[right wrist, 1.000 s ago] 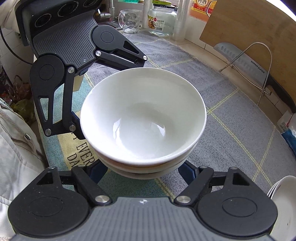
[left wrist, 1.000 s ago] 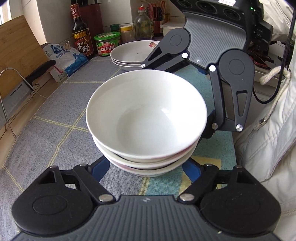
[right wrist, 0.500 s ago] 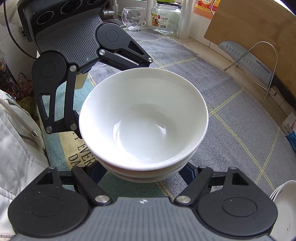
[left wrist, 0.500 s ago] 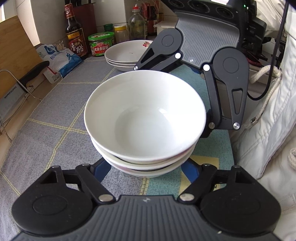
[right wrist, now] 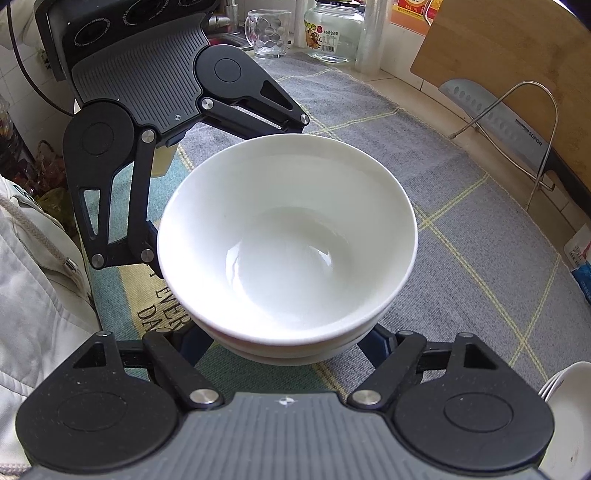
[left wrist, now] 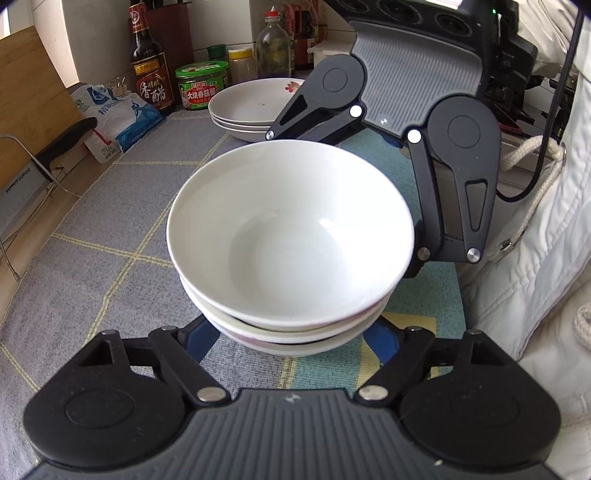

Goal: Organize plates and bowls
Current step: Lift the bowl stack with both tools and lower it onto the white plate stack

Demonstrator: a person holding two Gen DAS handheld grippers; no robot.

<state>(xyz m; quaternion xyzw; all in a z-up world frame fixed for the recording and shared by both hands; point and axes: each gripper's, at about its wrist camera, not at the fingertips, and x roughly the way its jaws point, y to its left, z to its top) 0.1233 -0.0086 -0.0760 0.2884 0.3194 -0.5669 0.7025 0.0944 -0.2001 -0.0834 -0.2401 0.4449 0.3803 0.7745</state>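
Observation:
A stack of three white bowls (left wrist: 291, 243) is held between my two grippers, one on each side; it also shows in the right wrist view (right wrist: 288, 251). My left gripper (left wrist: 291, 343) has its blue fingers (left wrist: 199, 339) spread wide around the stack's base. My right gripper (right wrist: 288, 347) is spread the same way from the opposite side. I cannot tell whether the stack rests on the grey mat (left wrist: 110, 221) or hangs just above it. A stack of white plates (left wrist: 251, 110) sits farther back.
Sauce bottles and jars (left wrist: 201, 85) and a salt bag (left wrist: 122, 114) line the back wall. A cutting board, cleaver (right wrist: 506, 125) and wire rack stand along the mat's edge. A glass mug (right wrist: 267, 33) and jar sit behind. The person's white jacket (left wrist: 535, 258) is close.
The bowl stack and both grippers have moved together toward the plate stack, which now looks nearer in the left wrist view. The grip on the bowls is unchanged.

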